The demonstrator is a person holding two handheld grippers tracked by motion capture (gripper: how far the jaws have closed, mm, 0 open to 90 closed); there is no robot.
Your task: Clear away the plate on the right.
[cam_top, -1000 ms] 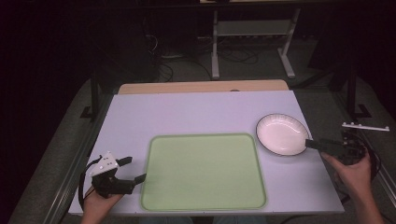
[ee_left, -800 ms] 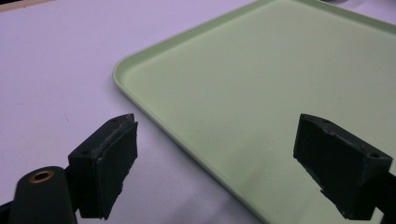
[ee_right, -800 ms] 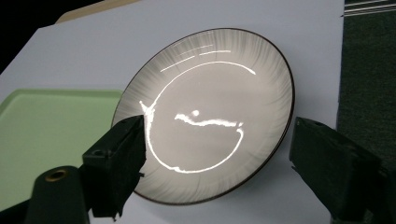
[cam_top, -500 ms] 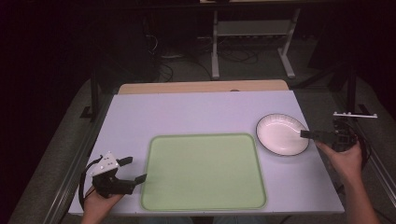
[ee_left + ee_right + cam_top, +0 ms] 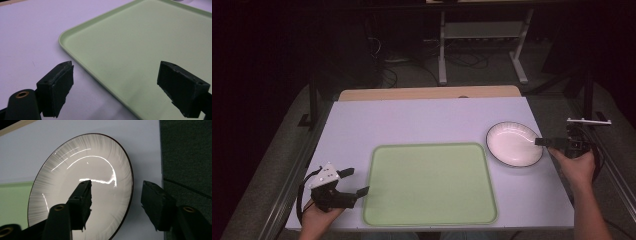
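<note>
High view: white plate [image 5: 513,144] on worktop [image 5: 422,120], just right of green tray [image 5: 430,183]. Since earlier: right hand-held gripper [image 5: 543,142] moved onto plate's right rim; left hand-held gripper [image 5: 356,182] unchanged beside tray's left edge. Right gripper view: jaws spread astride rim, one over plate, one outside. Left gripper view: jaws spread, straddling tray's edge.
</note>
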